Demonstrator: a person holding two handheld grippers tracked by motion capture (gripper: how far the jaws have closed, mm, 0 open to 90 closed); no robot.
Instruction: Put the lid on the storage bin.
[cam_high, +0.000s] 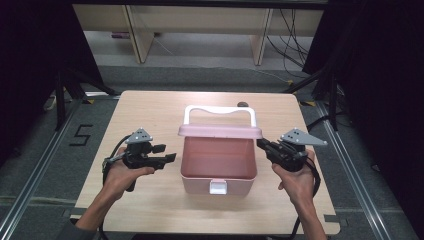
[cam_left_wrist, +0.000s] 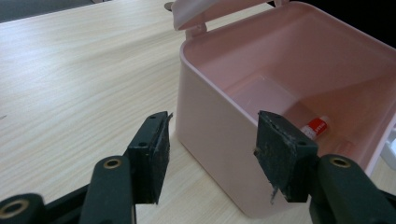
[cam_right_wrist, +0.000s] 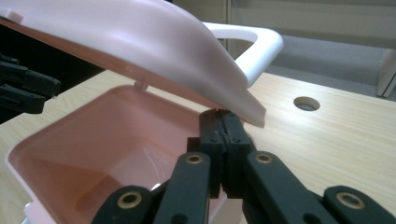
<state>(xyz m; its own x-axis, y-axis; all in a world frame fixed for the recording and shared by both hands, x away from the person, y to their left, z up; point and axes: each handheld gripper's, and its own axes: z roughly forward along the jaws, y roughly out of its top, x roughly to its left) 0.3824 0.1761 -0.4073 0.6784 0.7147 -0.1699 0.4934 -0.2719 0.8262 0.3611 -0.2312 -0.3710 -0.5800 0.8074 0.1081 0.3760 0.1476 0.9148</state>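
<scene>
A pink box (cam_high: 197, 184) stands open in the middle of the table, its lid (cam_high: 220, 131) raised at the back with a white handle (cam_high: 220, 109) above it. In the left gripper view a small red-and-white tube (cam_left_wrist: 315, 126) lies on the box floor. My left gripper (cam_high: 169, 153) is open just left of the box, and its jaws (cam_left_wrist: 212, 119) face the box's near corner (cam_left_wrist: 210, 140) without touching it. My right gripper (cam_high: 260, 143) is shut with nothing in it. Its tip (cam_right_wrist: 223, 114) sits just under the lid's right corner (cam_right_wrist: 252, 112).
A white latch (cam_high: 218, 187) sits on the box's front wall. A round hole (cam_high: 243, 104) lies in the tabletop behind the box. Bare wood extends left, right and in front of the box. Dark stands and cables flank the table on the floor.
</scene>
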